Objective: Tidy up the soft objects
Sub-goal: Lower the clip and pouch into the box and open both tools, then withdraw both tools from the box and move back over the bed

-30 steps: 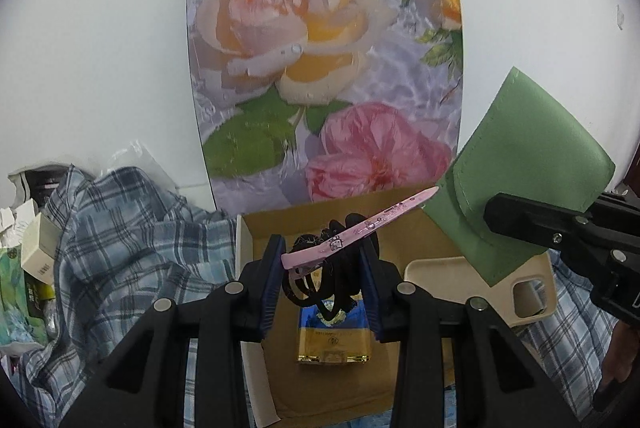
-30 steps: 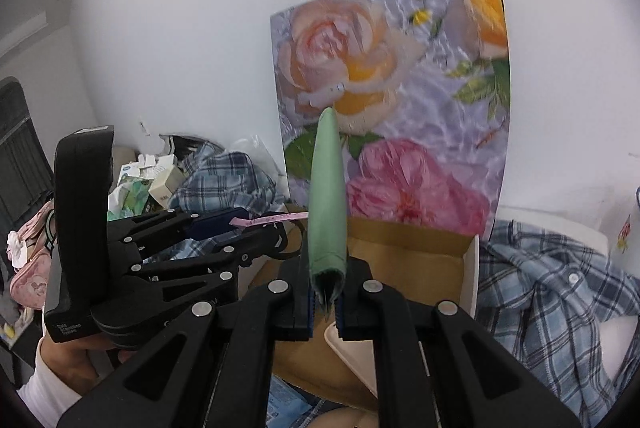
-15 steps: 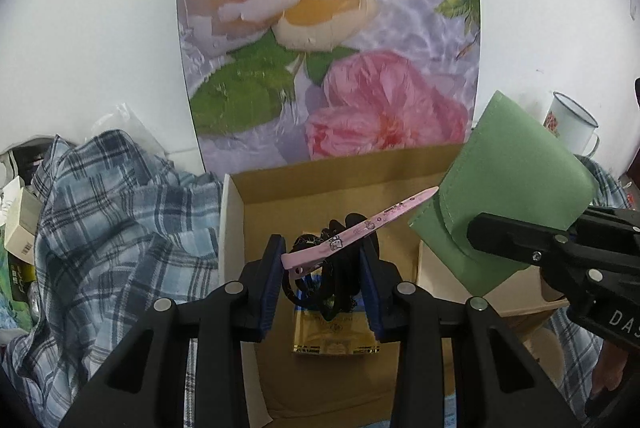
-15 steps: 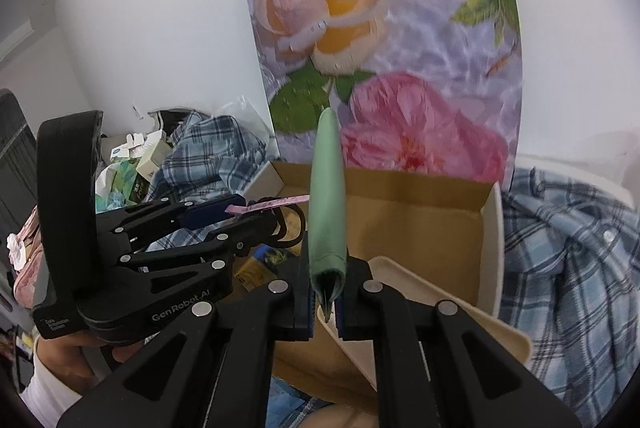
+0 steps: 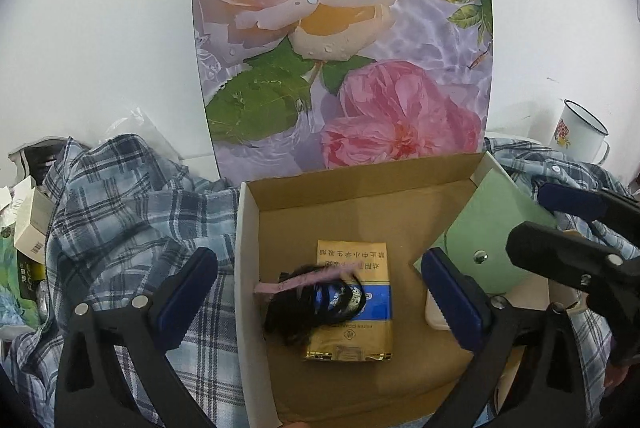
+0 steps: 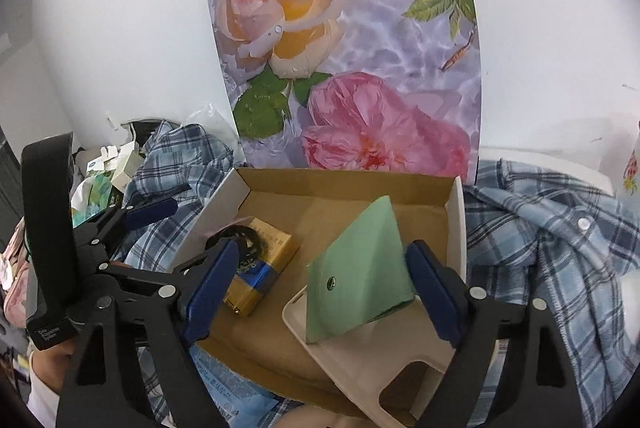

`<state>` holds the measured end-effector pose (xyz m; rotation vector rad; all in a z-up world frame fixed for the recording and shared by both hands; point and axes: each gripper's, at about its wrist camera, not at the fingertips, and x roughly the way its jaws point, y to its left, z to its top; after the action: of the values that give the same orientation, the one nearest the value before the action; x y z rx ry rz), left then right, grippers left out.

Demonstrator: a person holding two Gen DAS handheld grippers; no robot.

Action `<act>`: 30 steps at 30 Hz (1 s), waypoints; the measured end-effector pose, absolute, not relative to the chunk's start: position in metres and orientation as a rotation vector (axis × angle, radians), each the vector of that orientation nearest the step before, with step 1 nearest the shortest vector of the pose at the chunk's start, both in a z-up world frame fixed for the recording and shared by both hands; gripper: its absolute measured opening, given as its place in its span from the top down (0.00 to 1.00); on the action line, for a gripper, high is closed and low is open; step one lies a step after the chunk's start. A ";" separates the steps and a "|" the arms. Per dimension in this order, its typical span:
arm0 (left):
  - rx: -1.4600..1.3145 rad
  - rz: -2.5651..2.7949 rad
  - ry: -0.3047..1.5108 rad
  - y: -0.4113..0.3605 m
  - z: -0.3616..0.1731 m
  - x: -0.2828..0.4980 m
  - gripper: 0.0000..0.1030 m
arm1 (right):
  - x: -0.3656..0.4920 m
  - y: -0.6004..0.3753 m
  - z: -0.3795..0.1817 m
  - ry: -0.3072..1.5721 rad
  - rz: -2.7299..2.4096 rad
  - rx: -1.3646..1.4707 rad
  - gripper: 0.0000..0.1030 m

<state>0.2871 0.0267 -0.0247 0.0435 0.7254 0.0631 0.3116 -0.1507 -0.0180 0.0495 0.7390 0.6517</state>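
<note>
Cardboard box [image 5: 248, 268] fills the left wrist view, set among folds of plaid shirt [image 5: 120, 211]. The left gripper [image 5: 320, 288] hangs above it with its jaws spread wide and nothing between them. Below lies the hair-tie bundle [image 5: 304, 304], black elastic loops with a pink strip, resting on a gold-and-blue packet [image 5: 352, 308] on the box floor. The bundle looks light, limp and springy; a pinch across the massed loops should hold better than one on the thin strip, which may slide out.

In the right wrist view, the right gripper [image 6: 320, 280] is likewise spread, released. The green pouch [image 6: 360, 268] stands tilted between the pads, its lower edge on a beige phone case [image 6: 360, 360] that overhangs the box's near rim. Whether either pad touches the pouch cannot be told. The pouch appears soft, thin and foldable, likely to slump; the edge near the snap button [image 6: 330, 280] offers the firmest hold.
</note>
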 end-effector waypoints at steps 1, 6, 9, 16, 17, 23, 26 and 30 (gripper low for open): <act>0.041 0.062 0.724 0.026 -0.024 0.287 0.00 | 0.311 -0.150 -0.017 0.733 0.651 0.046 0.15; 0.022 0.053 0.703 0.028 -0.018 0.284 0.00 | 0.308 -0.149 -0.012 0.716 0.635 0.021 0.01; 0.012 0.051 0.688 0.029 -0.012 0.281 0.00 | 0.305 -0.149 -0.007 0.691 0.618 0.010 0.01; 0.004 0.041 0.654 0.030 0.002 0.274 0.00 | 0.298 -0.148 0.004 0.651 0.605 -0.028 0.01; 0.003 0.039 0.646 0.031 0.005 0.272 0.00 | 0.297 -0.148 0.006 0.643 0.606 -0.028 0.01; -0.006 0.033 0.590 0.031 0.028 0.260 0.00 | 0.287 -0.152 0.025 0.582 0.611 -0.030 0.01; -0.040 0.018 0.558 0.035 0.041 0.254 0.00 | 0.280 -0.153 0.037 0.545 0.617 -0.034 0.00; -0.018 0.033 0.511 0.035 0.058 0.243 0.00 | 0.270 -0.154 0.052 0.501 0.621 -0.043 0.00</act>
<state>0.2427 0.0348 0.0579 -0.0178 0.5114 0.0332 0.2696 -0.1538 0.0518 -0.0429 0.5005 0.6212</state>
